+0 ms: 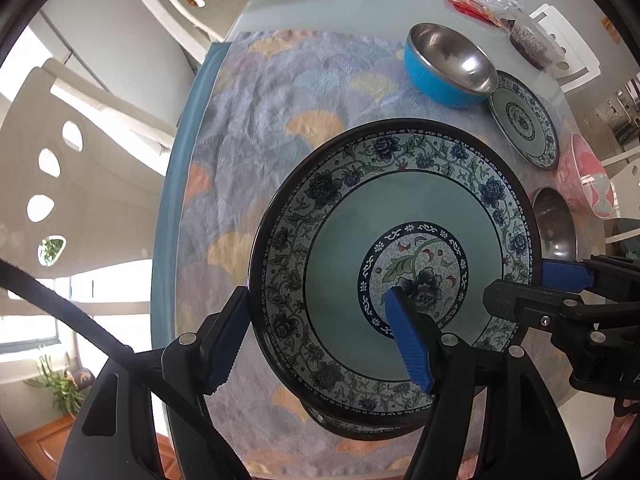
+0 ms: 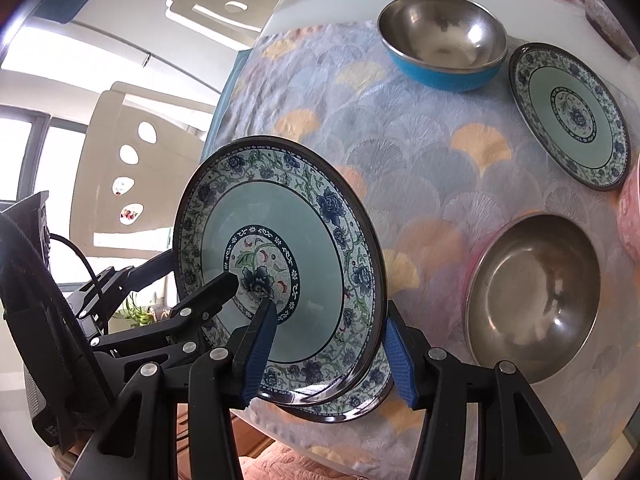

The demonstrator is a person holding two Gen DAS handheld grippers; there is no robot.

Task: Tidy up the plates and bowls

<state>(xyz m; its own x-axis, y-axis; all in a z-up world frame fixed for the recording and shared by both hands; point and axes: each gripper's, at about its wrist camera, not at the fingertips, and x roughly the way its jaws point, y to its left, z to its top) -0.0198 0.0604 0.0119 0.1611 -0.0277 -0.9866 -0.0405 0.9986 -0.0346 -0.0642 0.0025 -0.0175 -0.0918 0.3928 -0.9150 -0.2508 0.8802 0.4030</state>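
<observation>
Plates first: the large floral plate [image 1: 394,264] I am carrying hangs tilted above the counter [image 1: 280,128], gripped at opposite edges by both tools. My left gripper [image 1: 320,344] straddles its near rim, one blue-padded finger behind the underside and the other lying across the painted face toward the centre flower, so its fingers are closed on the plate at a middling width. My right gripper [image 2: 326,356] does the same from the other side: in the right wrist view one blue pad presses the glazed face and the other sits behind the dark rim, fingers fairly narrow and clamped on the large floral plate [image 2: 276,276]. Directly beneath it, a second plate [image 2: 348,404] of the same pattern lies on the fan-patterned cloth [image 2: 400,128], only its lower edge showing past the held one; I cannot tell whether the two touch.

Farther along the cloth, a blue bowl with a steel lining [image 1: 452,66] stands upright, and just beside it a smaller floral plate [image 1: 524,120] lies flat. A plain steel bowl [image 2: 536,292] sits nearer my right hand, next to a pink bowl [image 1: 586,178] at the cloth's edge. White chairs [image 1: 188,4] stand around the counter.
</observation>
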